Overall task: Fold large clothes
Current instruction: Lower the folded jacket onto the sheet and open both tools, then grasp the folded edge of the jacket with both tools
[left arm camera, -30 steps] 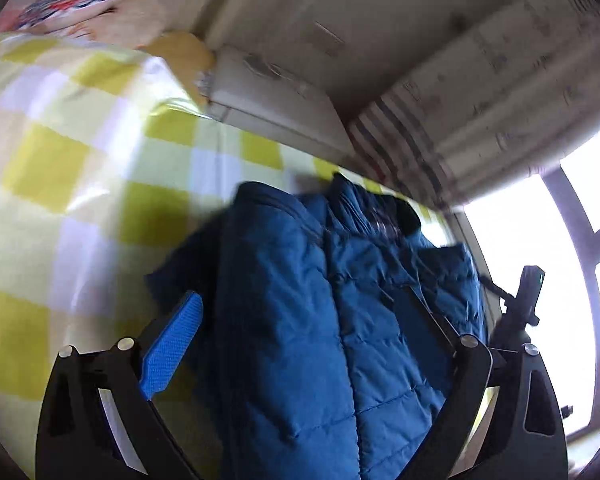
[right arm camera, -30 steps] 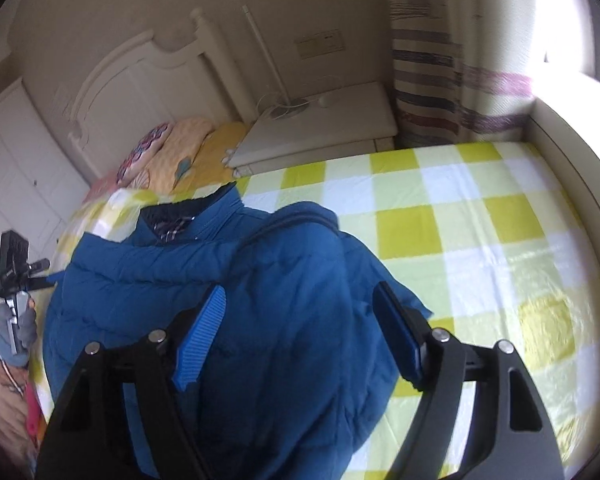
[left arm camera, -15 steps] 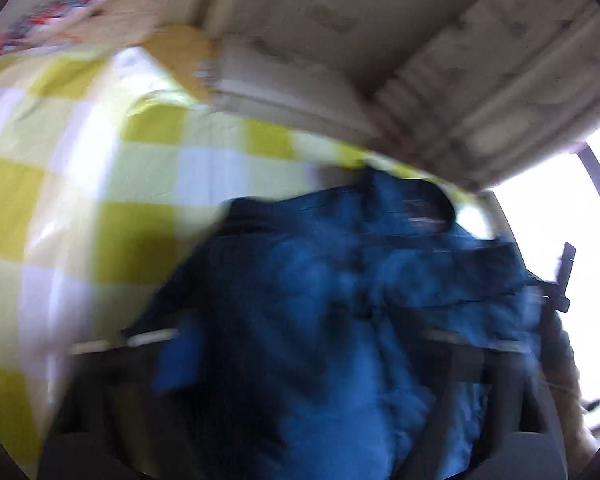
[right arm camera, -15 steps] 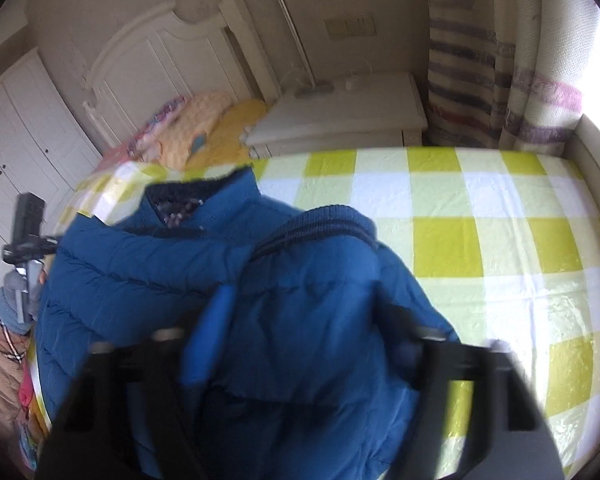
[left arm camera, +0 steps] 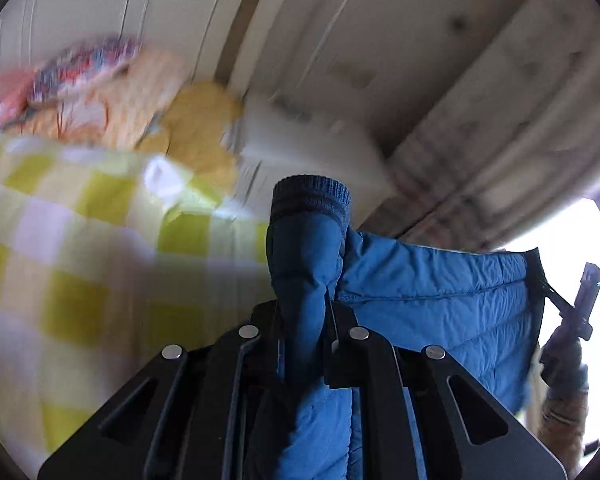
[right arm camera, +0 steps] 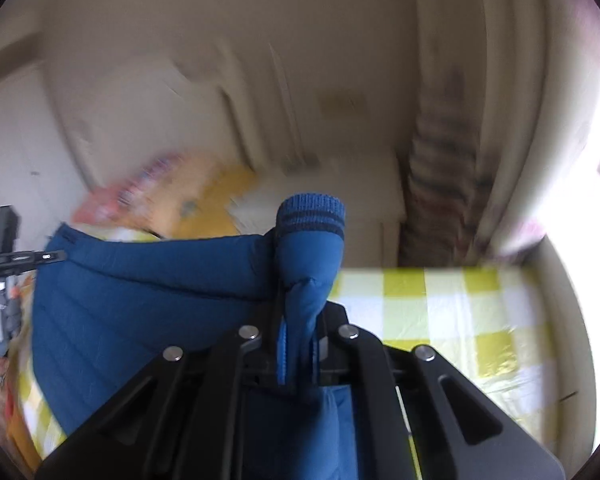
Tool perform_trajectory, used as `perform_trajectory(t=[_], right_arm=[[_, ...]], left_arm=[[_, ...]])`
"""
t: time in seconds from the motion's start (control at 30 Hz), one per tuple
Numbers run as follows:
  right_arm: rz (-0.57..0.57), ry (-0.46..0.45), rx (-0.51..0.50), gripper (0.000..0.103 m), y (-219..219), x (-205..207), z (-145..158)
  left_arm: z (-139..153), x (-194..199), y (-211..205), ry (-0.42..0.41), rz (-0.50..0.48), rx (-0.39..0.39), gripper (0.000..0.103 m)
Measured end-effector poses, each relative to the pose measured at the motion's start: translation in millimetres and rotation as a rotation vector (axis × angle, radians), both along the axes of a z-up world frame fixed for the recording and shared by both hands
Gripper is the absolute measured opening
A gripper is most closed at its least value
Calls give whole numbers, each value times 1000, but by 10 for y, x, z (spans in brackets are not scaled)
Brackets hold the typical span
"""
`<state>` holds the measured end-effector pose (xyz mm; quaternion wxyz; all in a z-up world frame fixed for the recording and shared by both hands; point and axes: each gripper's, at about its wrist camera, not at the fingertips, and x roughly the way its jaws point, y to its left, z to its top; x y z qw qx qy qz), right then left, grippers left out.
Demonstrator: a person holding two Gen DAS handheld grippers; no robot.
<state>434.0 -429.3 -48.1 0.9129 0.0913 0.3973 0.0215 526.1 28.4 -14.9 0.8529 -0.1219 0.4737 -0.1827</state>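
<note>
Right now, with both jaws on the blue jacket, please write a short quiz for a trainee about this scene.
1. True or false: the left gripper is open and holds nothing.
2. Which part of the blue jacket sticks out above the right gripper? A) hood B) knit cuff C) zipper
3. What pattern has the bedsheet?

Key: 1 false; 2 B, the knit cuff; 3 yellow and white checks.

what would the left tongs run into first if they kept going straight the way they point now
The left tongs are shut on the blue jacket's sleeve, whose knit cuff sticks out ahead. Past it, probably the white bedside cabinet by the checked bedspread; blur leaves depth unclear.
</note>
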Motion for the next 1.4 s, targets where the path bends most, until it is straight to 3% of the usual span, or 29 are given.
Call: perform_trajectory(t=[0.07,0.13,0.27,0.37,0.4,0.43,0.53,0.57,0.6,0.63,0.7,0.77,0.87,0.93,1.03,1.2,1.4], right_arm=[[-31,117,-23,10,2,230,-537],[-52,132,34,16,-55,231,-846],[-66,84,154,16,-250,132,-862],[-77,97,155,39,-272,111,-866],[-83,109,162,57,-284,104,-861],[-89,121,173,68,-318,49,-822],[-49,69,229,71,-411,-411,-581],[-40,33,211,74,-450,-683,-477],[-36,7,197,79,-482,-900,-418],[-23,-26,187,83,-506,-1224,-361],[4,-56,187,83,-503,-1760,-370],[30,-67,202,83,-432,-2267,-495],[65,-83,242,83,-275,-2691,-684],[88,-92,239,83,-148,-2751,-756],[107,-89,226,83,14,-2690,-822],[109,-75,167,83,212,-2492,-843],[104,-78,155,81,240,-2501,-841]], left_arm=[[-399,168,-109,33,30,69,13],[-770,214,-142,52,39,67,20],[-904,200,98,36,90,-78,24],[-950,210,127,63,85,-99,29],[-948,203,153,70,90,-119,32],[-918,162,208,73,101,-151,33],[-775,-127,467,34,112,-236,37],[-661,-346,586,-10,116,-228,58],[-552,-613,690,-68,110,-207,95],[-465,-931,787,-137,100,-195,98],[-409,-1434,873,-187,39,-182,99],[-444,-1880,900,-170,-5,-151,99],[-548,-2461,839,-164,-83,-120,99],[-643,-2711,709,-164,-139,-73,99],[-832,-2838,527,-131,-200,-15,99],[-1035,-2796,265,-122,-207,124,99],[-1061,-2649,28,-165,-229,238,99]])
